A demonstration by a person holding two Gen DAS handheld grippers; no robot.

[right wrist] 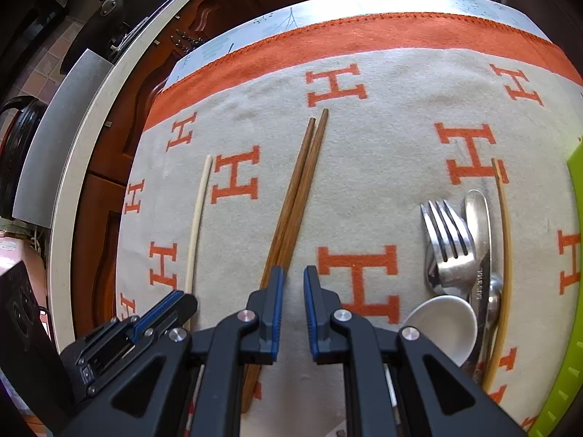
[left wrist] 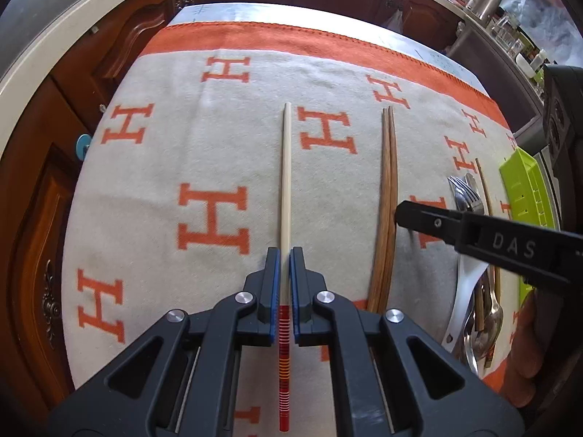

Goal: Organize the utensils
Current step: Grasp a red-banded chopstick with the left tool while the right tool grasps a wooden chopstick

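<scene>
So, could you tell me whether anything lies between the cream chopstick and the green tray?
Yes. The brown chopstick pair and the right gripper lie between the cream chopstick and green tray, then the fork and spoons.

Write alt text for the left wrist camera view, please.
The left gripper is shut on a cream chopstick lying on an orange-lettered cloth. To its right lie brown chopsticks.
</scene>
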